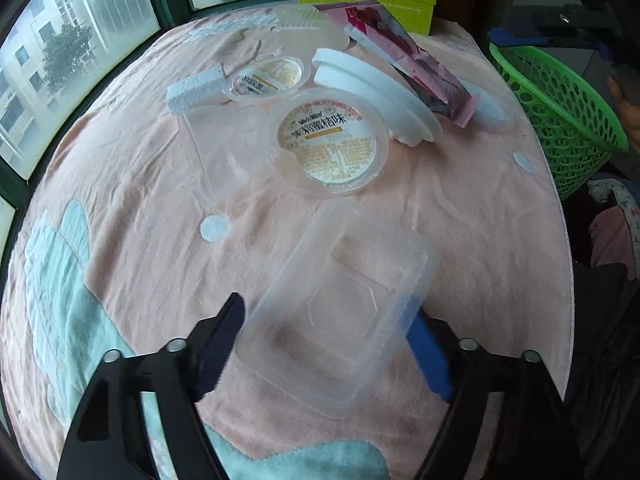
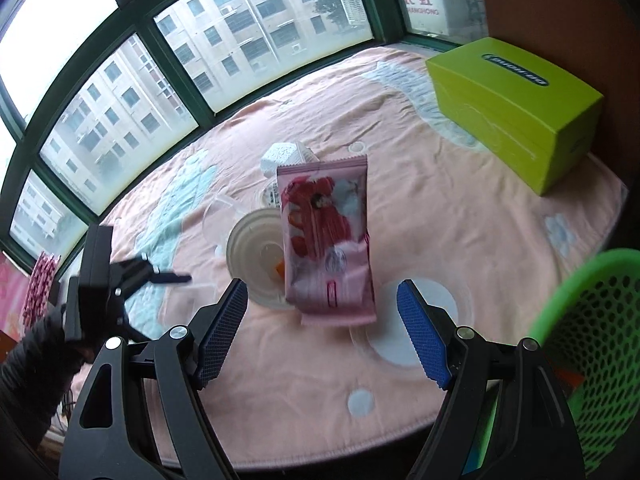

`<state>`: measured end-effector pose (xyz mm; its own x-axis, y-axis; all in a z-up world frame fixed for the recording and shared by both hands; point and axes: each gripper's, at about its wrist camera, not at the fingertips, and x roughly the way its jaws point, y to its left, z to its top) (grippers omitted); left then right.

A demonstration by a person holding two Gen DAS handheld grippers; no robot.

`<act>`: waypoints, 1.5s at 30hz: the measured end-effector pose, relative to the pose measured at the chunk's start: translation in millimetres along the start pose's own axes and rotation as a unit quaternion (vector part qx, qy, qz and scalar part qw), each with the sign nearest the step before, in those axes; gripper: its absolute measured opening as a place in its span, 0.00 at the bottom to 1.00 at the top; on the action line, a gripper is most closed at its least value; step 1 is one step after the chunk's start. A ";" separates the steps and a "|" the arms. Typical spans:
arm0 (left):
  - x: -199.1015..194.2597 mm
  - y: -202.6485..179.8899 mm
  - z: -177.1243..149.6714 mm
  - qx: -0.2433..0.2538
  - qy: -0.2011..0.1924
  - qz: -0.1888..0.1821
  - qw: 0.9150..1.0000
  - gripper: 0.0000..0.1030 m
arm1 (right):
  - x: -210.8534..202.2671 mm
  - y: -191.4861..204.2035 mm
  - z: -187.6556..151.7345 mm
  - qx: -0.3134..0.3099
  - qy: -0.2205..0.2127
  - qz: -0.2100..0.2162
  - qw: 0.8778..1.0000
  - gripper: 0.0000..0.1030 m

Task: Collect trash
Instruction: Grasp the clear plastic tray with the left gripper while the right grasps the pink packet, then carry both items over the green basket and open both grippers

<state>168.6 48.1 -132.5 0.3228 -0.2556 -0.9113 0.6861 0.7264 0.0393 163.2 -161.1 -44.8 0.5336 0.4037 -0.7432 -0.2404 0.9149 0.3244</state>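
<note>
My left gripper (image 1: 326, 312) is open around a clear rectangular plastic tray (image 1: 340, 312) lying on the pink cloth; its pads sit at the tray's two sides. Beyond it lie a round printed jelly cup (image 1: 332, 144), a smaller jelly cup (image 1: 266, 78), a clear cup on its side (image 1: 216, 148), a white foam block (image 1: 194, 90), a white lid (image 1: 372, 100) and a pink snack wrapper (image 1: 404, 52). My right gripper (image 2: 322, 300) is open, just short of the pink wrapper (image 2: 326, 240), which leans on a white lid (image 2: 256, 248). The green basket (image 2: 592, 340) stands at the right.
A lime green box (image 2: 516, 108) stands at the table's far side by the wall. Windows run along the left. A flat clear lid (image 2: 416, 320) lies under my right finger. The green basket (image 1: 560, 112) hangs off the table's right edge. My left gripper (image 2: 160, 276) shows at left.
</note>
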 end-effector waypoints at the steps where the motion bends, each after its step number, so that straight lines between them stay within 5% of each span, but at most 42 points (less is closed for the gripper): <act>1: 0.6 -0.4 -1.0 -0.005 -0.001 0.000 1.000 0.72 | 4.0 0.9 2.4 -0.003 0.000 -0.003 1.000 0.75; 17: -17.1 -18.4 -16.2 -0.065 -0.018 -0.016 0.998 0.57 | 67.0 11.3 16.4 -0.029 0.026 -0.046 0.998 0.79; 23: -25.8 -22.1 -21.9 -0.104 -0.034 -0.015 0.994 0.56 | 70.0 6.2 14.9 -0.022 0.026 -0.049 0.998 0.61; 45: -83.8 -65.3 -5.4 -0.148 -0.110 -0.008 0.983 0.56 | -55.2 -20.8 -19.1 0.020 -0.078 -0.043 0.996 0.56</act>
<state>93.2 25.6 -60.9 0.4684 -0.3765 -0.7993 0.4838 0.8663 -0.1246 123.2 -202.6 -21.7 0.6708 0.3162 -0.6709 -0.1563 0.9445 0.2888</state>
